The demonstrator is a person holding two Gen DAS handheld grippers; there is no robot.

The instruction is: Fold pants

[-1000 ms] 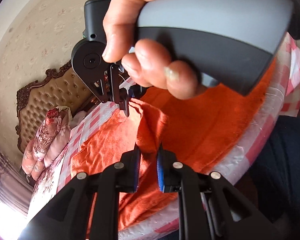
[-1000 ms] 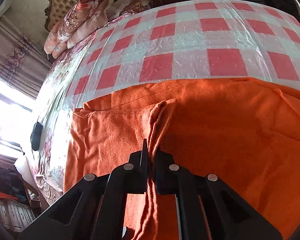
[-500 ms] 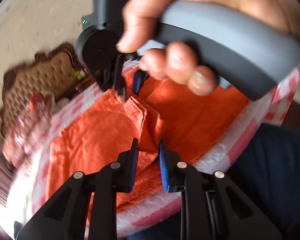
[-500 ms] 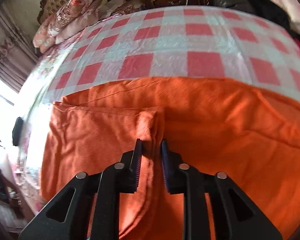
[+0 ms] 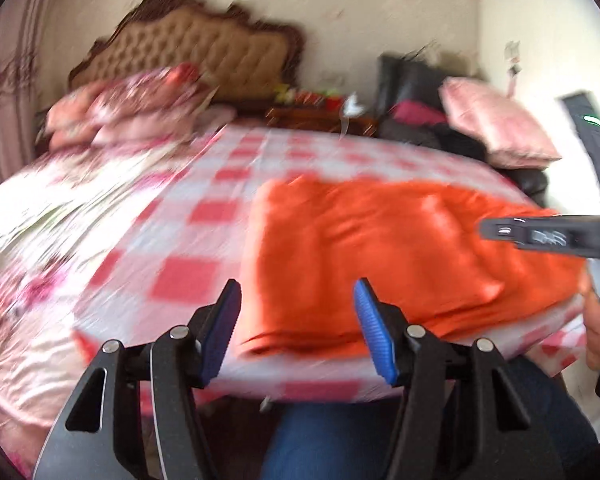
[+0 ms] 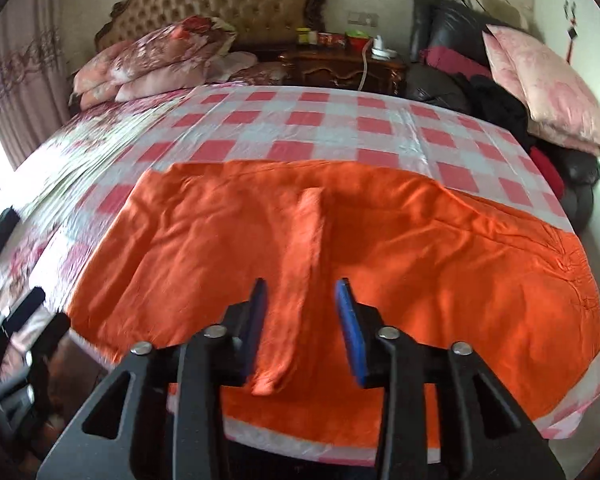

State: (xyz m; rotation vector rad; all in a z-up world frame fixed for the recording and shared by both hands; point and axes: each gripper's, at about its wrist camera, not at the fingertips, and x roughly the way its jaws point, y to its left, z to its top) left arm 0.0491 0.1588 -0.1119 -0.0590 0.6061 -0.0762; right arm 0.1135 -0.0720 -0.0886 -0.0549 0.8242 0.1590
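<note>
The orange pants [image 6: 380,248] lie spread on the red-and-white checked cloth [image 6: 320,124] over the bed, near its front edge. A raised ridge of fabric [image 6: 300,280] runs down their middle. My right gripper [image 6: 302,328] is open, its jaws either side of that ridge, holding nothing. My left gripper [image 5: 296,328] is open and empty at the pants' [image 5: 380,248] left front corner; this view is blurred. The right gripper's body [image 5: 548,236] shows at the right edge of the left wrist view.
A padded headboard [image 6: 220,4] and floral pillows [image 6: 156,60] are at the bed's far end. A wooden nightstand [image 6: 340,64] holds small items. Dark clothes and a pink cushion [image 6: 540,84] pile at the right. A dark object [image 6: 0,228] lies on the left.
Both grippers have opened and let go of the orange fabric, then pulled back from the bed. The pinched fold has dropped onto the pants as a ridge.
</note>
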